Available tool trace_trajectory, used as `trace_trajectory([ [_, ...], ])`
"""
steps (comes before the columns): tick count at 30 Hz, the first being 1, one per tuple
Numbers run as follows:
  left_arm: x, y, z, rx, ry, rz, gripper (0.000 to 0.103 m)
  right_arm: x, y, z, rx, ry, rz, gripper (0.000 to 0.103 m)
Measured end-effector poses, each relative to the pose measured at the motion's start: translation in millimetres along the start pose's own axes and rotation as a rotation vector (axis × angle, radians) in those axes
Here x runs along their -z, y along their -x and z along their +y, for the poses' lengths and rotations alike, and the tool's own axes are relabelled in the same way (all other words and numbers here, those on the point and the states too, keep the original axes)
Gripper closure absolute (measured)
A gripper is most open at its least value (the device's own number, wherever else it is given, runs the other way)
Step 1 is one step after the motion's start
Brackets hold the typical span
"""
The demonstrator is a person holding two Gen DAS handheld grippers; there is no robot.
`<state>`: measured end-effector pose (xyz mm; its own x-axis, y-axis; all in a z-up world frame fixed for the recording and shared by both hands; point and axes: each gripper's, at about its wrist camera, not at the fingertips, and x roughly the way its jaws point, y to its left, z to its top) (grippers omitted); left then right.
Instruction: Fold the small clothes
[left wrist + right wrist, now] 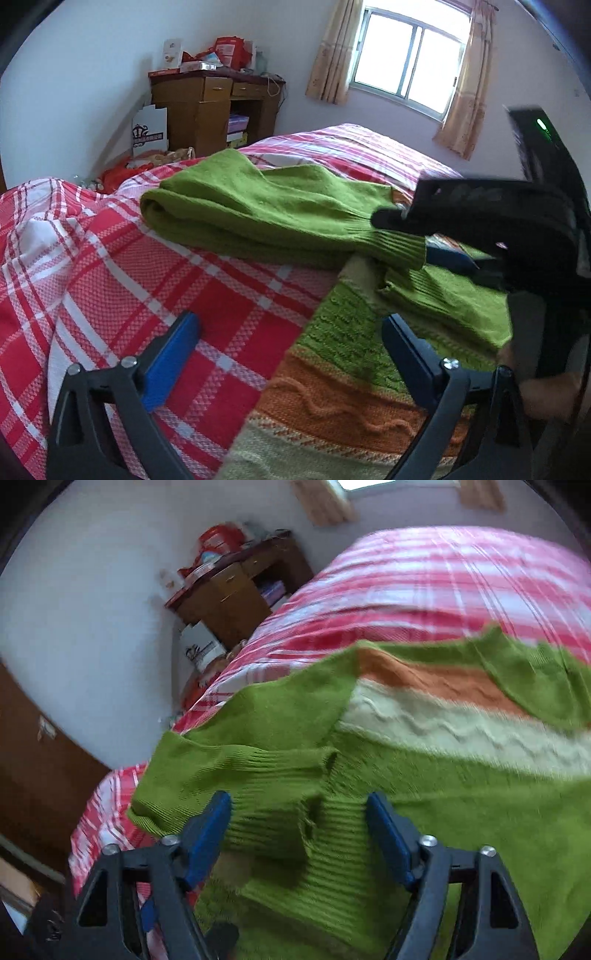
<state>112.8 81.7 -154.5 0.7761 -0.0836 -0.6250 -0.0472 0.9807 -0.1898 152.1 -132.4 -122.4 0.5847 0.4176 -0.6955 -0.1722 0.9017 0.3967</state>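
Nearest you, your left gripper [291, 362] stands wide and empty, one finger over the bedspread [147, 288], the other over the sweater [332, 398]: it has nothing to hold, so the knit body lies flat under it. Just beyond, your right gripper [299, 834] straddles the ribbed cuff [280, 812]; blur hides whether the pads press, though the cuff sits between them, placed for carrying the sleeve [258, 206] across. Farther off, that sleeve lies bunched across the bed, the desk [214, 107] behind.
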Motion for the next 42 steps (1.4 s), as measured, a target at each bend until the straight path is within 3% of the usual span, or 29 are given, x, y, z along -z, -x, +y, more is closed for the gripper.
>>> trace_trajectory([
  [1,0,0,-1,-0.005,-0.004,0.0,0.002,-3,-4,5,0.028,0.03,0.019,0.087],
  [4,0,0,-2,-0.01,-0.009,0.0,0.001,-9,6,12,0.037,0.058,-0.017,0.094],
  [10,1,-2,-5,-0.017,-0.016,0.002,0.001,-34,77,31,0.041,0.139,-0.209,0.096],
  [15,0,-3,-6,-0.025,-0.02,0.005,0.001,-52,157,10,0.103,0.15,-0.344,0.097],
  [18,0,-3,-8,-0.038,-0.027,0.007,0.001,-50,188,-15,0.078,0.1,-0.343,0.097],
  [22,1,-3,-10,-0.062,-0.036,0.006,0.001,-32,179,-32,0.027,0.027,-0.323,0.096],
  [23,1,-2,-9,-0.06,-0.034,0.004,0.001,-25,161,-33,0.011,0.006,-0.271,0.093],
  [24,1,-1,-7,-0.054,-0.029,0.004,0.001,-21,142,-34,-0.014,-0.02,-0.213,0.07],
  [25,1,0,-5,-0.044,-0.02,0.001,0.001,-15,124,-35,-0.047,-0.053,-0.164,0.033],
  [26,1,0,-4,-0.034,-0.013,-0.002,0.001,-9,109,-36,-0.09,-0.082,-0.142,0.021],
  [29,2,2,-1,-0.018,-0.001,-0.008,0.001,2,77,-33,-0.142,-0.121,-0.097,0.02],
  [32,2,2,-2,-0.031,-0.011,-0.006,0.001,7,51,-21,-0.071,-0.09,-0.072,0.02],
  [33,2,2,-2,-0.034,-0.014,-0.007,0.001,8,38,-16,-0.069,-0.069,-0.036,0.021],
  [35,2,3,1,-0.029,-0.01,-0.01,0.0,11,15,-6,-0.047,-0.03,0.041,0.035],
  [36,2,3,2,-0.024,-0.008,-0.011,0.0,11,10,-3,-0.022,-0.012,0.045,0.053],
  [38,2,3,2,-0.024,-0.009,-0.01,0.0,11,7,10,0.031,0.065,0.025,0.072],
  [39,2,3,2,-0.025,-0.01,-0.01,0.0,11,7,13,0.032,0.078,0.03,0.088],
  [42,2,4,4,-0.024,-0.009,-0.011,0.0,1,23,28,0.063,0.136,-0.011,0.093],
])
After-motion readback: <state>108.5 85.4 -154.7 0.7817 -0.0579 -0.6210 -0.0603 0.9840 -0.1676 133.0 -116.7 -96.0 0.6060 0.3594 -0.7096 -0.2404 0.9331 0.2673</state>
